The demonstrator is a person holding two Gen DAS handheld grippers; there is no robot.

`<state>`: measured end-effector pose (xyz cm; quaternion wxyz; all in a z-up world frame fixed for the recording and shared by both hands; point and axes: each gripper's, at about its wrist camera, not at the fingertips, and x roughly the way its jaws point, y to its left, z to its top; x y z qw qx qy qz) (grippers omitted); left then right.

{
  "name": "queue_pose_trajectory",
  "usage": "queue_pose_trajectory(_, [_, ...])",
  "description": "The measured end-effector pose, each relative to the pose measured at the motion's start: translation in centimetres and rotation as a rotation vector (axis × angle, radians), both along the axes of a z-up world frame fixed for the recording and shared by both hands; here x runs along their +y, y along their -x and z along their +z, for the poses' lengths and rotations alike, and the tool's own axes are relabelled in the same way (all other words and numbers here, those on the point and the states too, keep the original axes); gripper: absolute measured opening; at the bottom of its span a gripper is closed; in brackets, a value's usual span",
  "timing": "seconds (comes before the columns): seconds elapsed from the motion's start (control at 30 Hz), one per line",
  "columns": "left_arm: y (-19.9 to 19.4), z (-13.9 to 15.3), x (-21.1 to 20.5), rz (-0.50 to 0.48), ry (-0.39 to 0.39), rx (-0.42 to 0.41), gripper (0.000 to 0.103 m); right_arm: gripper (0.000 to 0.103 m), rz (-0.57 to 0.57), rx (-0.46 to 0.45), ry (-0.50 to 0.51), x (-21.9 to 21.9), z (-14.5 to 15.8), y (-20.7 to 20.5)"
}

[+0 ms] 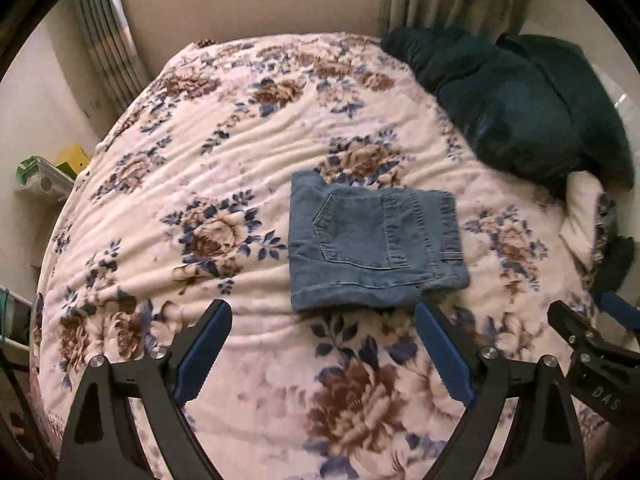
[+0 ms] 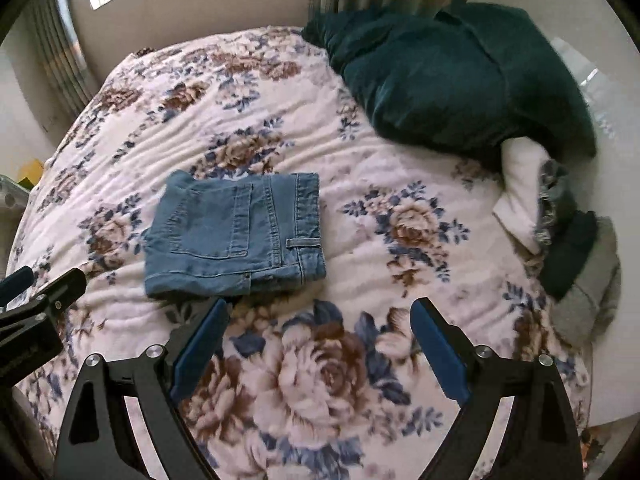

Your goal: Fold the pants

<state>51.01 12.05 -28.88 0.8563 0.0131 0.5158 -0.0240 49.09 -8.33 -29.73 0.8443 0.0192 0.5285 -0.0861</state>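
1. The jeans (image 1: 374, 240) lie as a compact folded packet on the bed (image 1: 224, 128), back pocket up, waistband and belt loop on the packet's right side. By the look of it the folding is finished or close to it.
2. Key relation: the packet lies straight ahead of the left tool (image 1: 323, 316), its near edge just beyond the fingertips and nearly touching the right-hand finger. From the right tool (image 2: 320, 316) the jeans (image 2: 236, 236) lie ahead and to the left, their near right corner just beyond that tool's left-hand finger.
3. Long axis: the packet is nearly square, slightly wider across the tools' line of sight than along it.
4. Nearer tool: the left, which faces the packet squarely. The right tool would have to shift leftward to meet it.
5. Tool state: both are spread wide and empty, fingers apart, nothing between the blue pads.
6. The two tools sit side by side and near each other; each shows at the edge of the other's view.
7. Surroundings: a dark green pillow (image 2: 460, 80) far ahead and to the right; a small stack of folded clothes (image 2: 576, 264) well off to the right at the bed's edge.
8. Obstructions: none between either tool and the packet. The soft floral cover may drag at the bottom layer if the packet is slid.
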Motion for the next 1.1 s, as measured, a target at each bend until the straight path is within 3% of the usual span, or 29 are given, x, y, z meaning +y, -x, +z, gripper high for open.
queue_pose_trajectory(0.4, [11.0, 13.2, -0.5, 0.007, -0.032, -0.137, 0.094, 0.094, 0.015, -0.117, -0.009, 0.0, 14.2, 12.3])
queue_pose_trajectory(0.67, [19.5, 21.0, -1.4, 0.041, -0.041, -0.170, 0.094, 0.094, 0.055, -0.180, -0.003, -0.8, 24.1, 22.1])
queue_pose_trajectory(0.9, [26.0, 26.8, -1.9, 0.064, -0.047, -0.219, 0.094, 0.094, 0.096, -0.246, 0.004, -2.0, 32.4, 29.8])
queue_pose_trajectory(1.1, [30.1, 30.2, -3.0, 0.057, -0.054, -0.254, 0.094, 0.094, 0.138, -0.276, -0.012, -2.0, 37.1, 34.5])
